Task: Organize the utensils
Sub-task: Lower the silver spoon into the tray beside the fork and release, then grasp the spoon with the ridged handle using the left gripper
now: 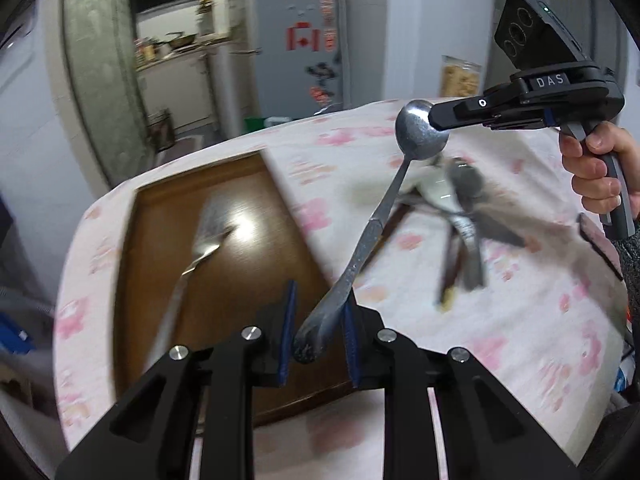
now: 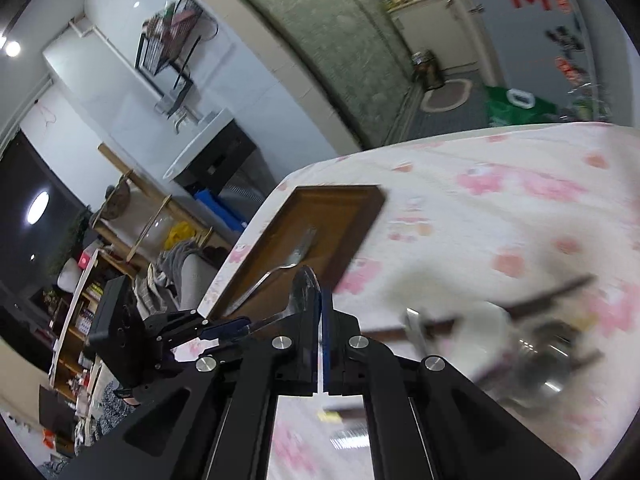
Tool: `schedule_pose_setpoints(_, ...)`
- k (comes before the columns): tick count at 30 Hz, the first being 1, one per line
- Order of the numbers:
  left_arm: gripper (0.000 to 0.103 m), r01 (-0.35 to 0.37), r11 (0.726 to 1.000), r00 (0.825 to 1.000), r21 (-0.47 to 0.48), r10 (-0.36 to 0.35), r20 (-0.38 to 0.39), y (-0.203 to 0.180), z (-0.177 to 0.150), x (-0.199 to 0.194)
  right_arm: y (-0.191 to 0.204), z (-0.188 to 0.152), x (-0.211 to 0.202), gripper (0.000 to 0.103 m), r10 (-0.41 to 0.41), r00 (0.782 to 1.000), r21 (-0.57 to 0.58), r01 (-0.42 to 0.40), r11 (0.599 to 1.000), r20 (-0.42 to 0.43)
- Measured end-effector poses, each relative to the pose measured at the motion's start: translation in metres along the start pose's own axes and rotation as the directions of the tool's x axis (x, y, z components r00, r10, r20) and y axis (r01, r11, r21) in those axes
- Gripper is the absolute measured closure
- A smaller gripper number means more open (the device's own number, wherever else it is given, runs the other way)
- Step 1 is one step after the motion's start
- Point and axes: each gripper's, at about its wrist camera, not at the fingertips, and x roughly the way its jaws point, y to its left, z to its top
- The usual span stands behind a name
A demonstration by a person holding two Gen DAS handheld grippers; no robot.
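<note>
A metal spoon (image 1: 384, 204) hangs in the air between both grippers. My right gripper (image 1: 434, 114) is shut on the spoon's bowl, seen edge-on in the right wrist view (image 2: 306, 292). My left gripper (image 1: 318, 332) is open, its blue pads on either side of the spoon's handle end, which lies against the right pad. A brown wooden tray (image 1: 160, 216) lies on the table at left with a fork (image 1: 200, 256) in it; tray (image 2: 352, 216) and fork (image 2: 296, 256) also show in the right wrist view.
A pile of more utensils (image 1: 460, 208) lies on the pink-flowered tablecloth (image 1: 520, 320) to the right of the tray, blurred in the right wrist view (image 2: 532, 344). A fridge (image 1: 296, 40) and shelves stand behind the table.
</note>
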Motion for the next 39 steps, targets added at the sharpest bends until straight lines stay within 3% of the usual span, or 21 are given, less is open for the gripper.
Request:
schedule_pose_setpoints(9, 0.079, -0.079, 0.990, 0.995, -0.116, 0.071, -0.071, 0.062, -0.020, 0.010, 0.017, 0.033, 0.097, 0.102, 0.000, 0.994, -0.003, 0.000, 1.000, -0.113)
schedule_pose_setpoints(22, 0.078, -0.108, 0.989, 0.993, -0.098, 0.103, -0.057, 0.073, -0.024, 0.011, 0.010, 0.027, 0.154, 0.098, -0.080, 0.979, 0.011, 0.083, 0.996, -0.186)
schedule_pose_setpoints(25, 0.062, -0.115, 0.988, 0.993, -0.099, 0.112, -0.038, 0.075, -0.025, 0.006, 0.016, 0.027, 0.158, 0.098, -0.106, 0.977, -0.012, 0.106, 0.994, -0.182)
schedule_pose_setpoints(27, 0.059, -0.127, 0.987, 0.992, -0.096, 0.125, -0.028, 0.076, -0.024, 0.000, 0.019, 0.028, 0.160, 0.098, -0.125, 0.975, -0.024, 0.123, 0.992, -0.181)
schedule_pose_setpoints(29, 0.043, -0.149, 0.984, 0.989, -0.094, 0.148, -0.013, 0.075, -0.024, -0.006, 0.020, 0.028, 0.160, 0.097, -0.135, 0.974, -0.032, 0.131, 0.991, -0.180)
schedule_pose_setpoints(30, 0.041, -0.151, 0.984, 0.988, -0.094, 0.151, -0.008, 0.074, -0.024, -0.009, 0.021, 0.028, 0.160, 0.090, -0.131, 0.975, -0.028, 0.128, 0.991, -0.182)
schedule_pose_setpoints(31, 0.040, -0.153, 0.984, 0.988, -0.093, 0.153, -0.008, 0.073, -0.025, -0.011, 0.022, 0.028, 0.158, 0.075, -0.124, 0.977, -0.026, 0.122, 0.992, -0.174)
schedule_pose_setpoints(32, 0.035, -0.156, 0.984, 0.988, -0.090, 0.156, -0.006, 0.072, -0.025, -0.012, 0.024, 0.027, 0.154, 0.068, -0.106, 0.981, -0.021, 0.104, 0.994, -0.160)
schedule_pose_setpoints(34, 0.028, -0.157, 0.984, 0.988, -0.087, 0.157, 0.001, 0.068, -0.025, -0.016, 0.028, 0.028, 0.144, 0.043, -0.079, 0.988, -0.014, 0.078, 0.997, -0.132)
schedule_pose_setpoints(36, 0.022, -0.157, 0.984, 0.987, -0.079, 0.158, 0.007, 0.063, -0.025, -0.018, 0.031, 0.028, 0.128, 0.023, -0.098, 0.991, -0.012, 0.097, 0.995, -0.086)
schedule_pose_setpoints(39, 0.012, -0.147, 0.987, 0.989, -0.067, 0.149, 0.021, 0.053, -0.023, -0.022, 0.030, 0.030, 0.104, 0.018, -0.075, 0.996, 0.001, 0.075, 0.997, -0.048)
